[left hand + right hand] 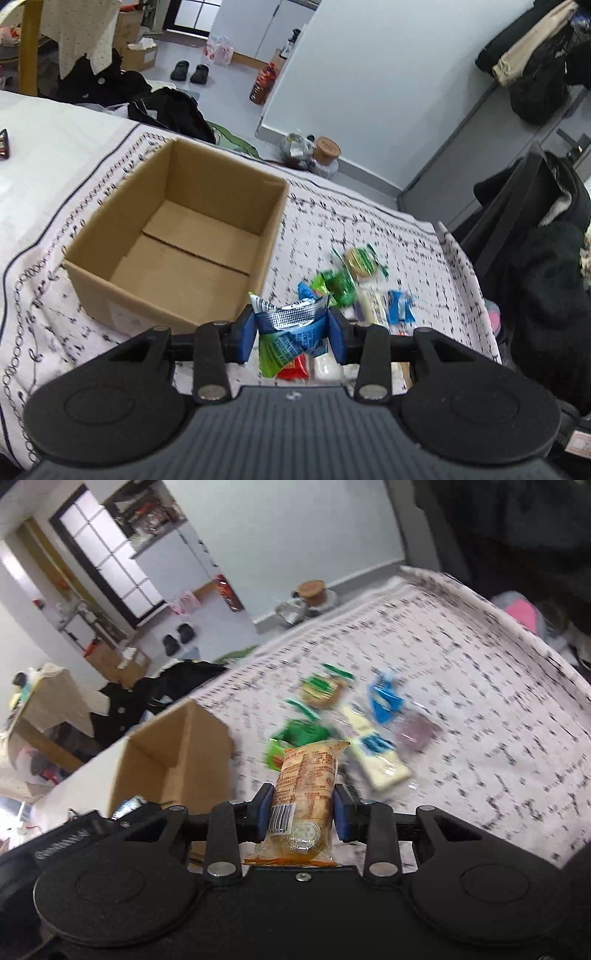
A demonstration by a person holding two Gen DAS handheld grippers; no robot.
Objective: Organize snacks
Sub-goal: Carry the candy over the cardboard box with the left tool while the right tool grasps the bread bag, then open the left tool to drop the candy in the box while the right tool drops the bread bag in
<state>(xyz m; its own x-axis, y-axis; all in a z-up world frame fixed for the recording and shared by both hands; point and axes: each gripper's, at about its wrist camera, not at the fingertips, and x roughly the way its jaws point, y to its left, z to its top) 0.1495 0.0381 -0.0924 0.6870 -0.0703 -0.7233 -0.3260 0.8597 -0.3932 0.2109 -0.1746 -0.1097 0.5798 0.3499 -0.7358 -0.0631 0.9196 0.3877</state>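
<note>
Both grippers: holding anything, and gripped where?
Left gripper: crumpled blue-and-silver foil snack packet, pinched across its middle. Right gripper: orange clear-wrapped pastry packet, clamped near its barcode end.

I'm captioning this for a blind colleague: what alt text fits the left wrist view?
The left gripper pinches a crumpled blue and green snack packet between its blue fingers, above a patterned cloth. An empty cardboard box sits to its left, with several loose snacks scattered to the right.
</note>
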